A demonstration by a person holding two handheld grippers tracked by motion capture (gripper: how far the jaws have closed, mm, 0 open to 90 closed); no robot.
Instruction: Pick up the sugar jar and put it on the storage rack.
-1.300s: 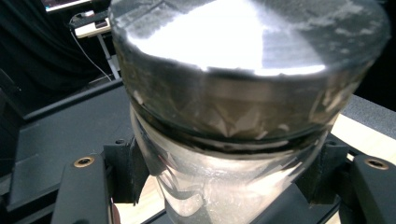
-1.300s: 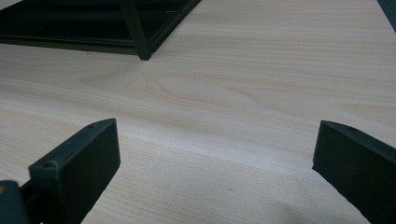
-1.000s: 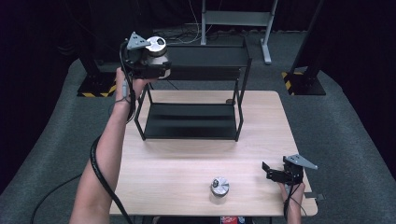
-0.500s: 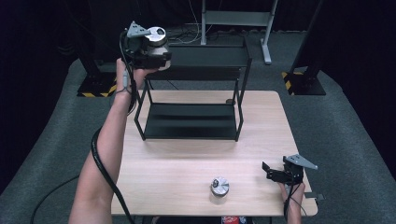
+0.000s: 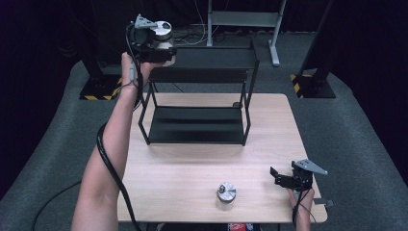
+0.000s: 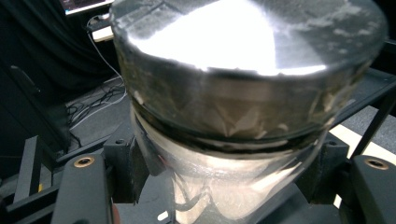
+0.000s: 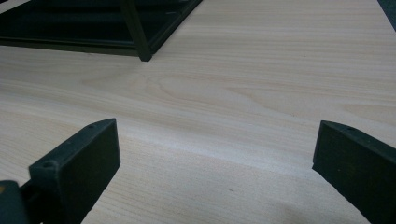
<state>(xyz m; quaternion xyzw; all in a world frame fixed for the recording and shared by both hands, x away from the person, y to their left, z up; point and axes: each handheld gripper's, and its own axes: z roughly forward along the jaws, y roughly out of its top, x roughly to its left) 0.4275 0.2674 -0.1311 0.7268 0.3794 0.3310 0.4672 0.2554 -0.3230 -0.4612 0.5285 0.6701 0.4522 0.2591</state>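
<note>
Your left gripper [image 5: 161, 45] clamps the clear silver-lidded jar [image 5: 162, 32] above the black metal shelf rack's [image 5: 202, 77] top tier, unplaced; the second identical jar [image 5: 225, 192] waits on the table, your right gripper [image 5: 281, 178] open

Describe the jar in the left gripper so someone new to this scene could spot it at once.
Start at the black two-tier rack at the table's far side. Above the rack's top left corner, the left gripper holds a jar in the air. It has a shiny silver lid and clear body, like the second jar, which stands alone on the table's near edge.
</note>
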